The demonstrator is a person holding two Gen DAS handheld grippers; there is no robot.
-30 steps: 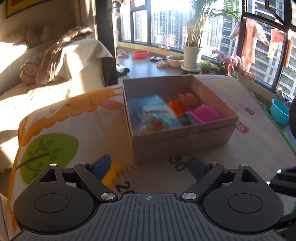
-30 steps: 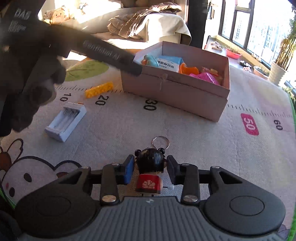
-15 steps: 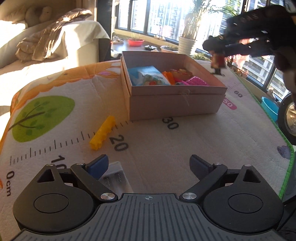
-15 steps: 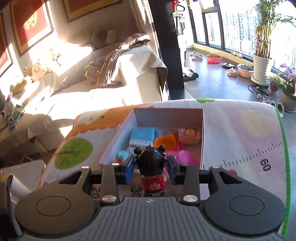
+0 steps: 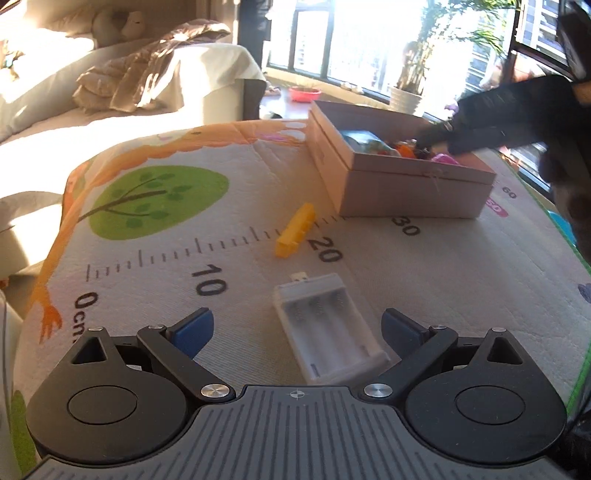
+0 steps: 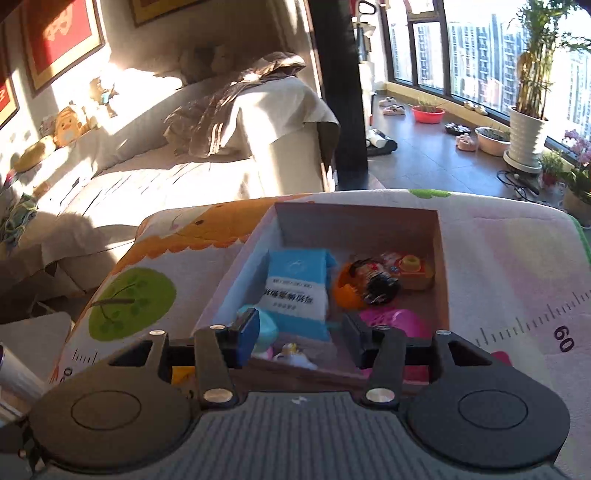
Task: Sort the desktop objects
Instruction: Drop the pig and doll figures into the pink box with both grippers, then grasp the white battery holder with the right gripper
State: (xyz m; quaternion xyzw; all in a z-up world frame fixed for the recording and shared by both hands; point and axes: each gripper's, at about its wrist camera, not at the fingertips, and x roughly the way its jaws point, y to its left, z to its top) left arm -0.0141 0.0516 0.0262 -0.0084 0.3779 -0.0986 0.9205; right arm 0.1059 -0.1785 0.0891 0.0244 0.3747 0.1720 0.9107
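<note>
Low, warm sunlight across a living room. At far left, a pale sofa (image 6: 155,173) under framed red pictures (image 6: 61,35) on the wall, with a yellow soft toy (image 6: 68,125) on its back cushion and a brown blanket (image 6: 236,107) over its arm. Next, a dark pillar (image 6: 341,88), then brown floor with slippers (image 6: 393,107), a red basin (image 6: 427,113) and a tall plant in a white pot (image 6: 526,136) before wide windows facing tower blocks. In front, a soft play mat (image 5: 461,280) as the working surface, printed with a green tree (image 5: 159,201), an orange animal shape and a ruler strip marked from zero up to sixty. Left gripper (image 5: 297,330) low over the mat, fingers spread wide and holding nothing, with a clear battery case (image 5: 328,332) flat on the mat between them, touched by neither pad. Beyond it, near the twenty mark, a yellow brick (image 5: 295,230) lying loose. Further right, a cardboard box (image 5: 413,192) on the mat. Right gripper (image 6: 301,339) above the box's near edge, fingers opening and bare. Inside the box, a blue packet (image 6: 297,286) at left, a teal toy (image 6: 267,325) near the front, then a small doll (image 6: 376,282) with a black head lying on its side against an orange piece (image 6: 345,293), free of the fingers, a pink piece (image 6: 395,323) in front and a small red and yellow toy (image 6: 412,267) toward the back right.
</note>
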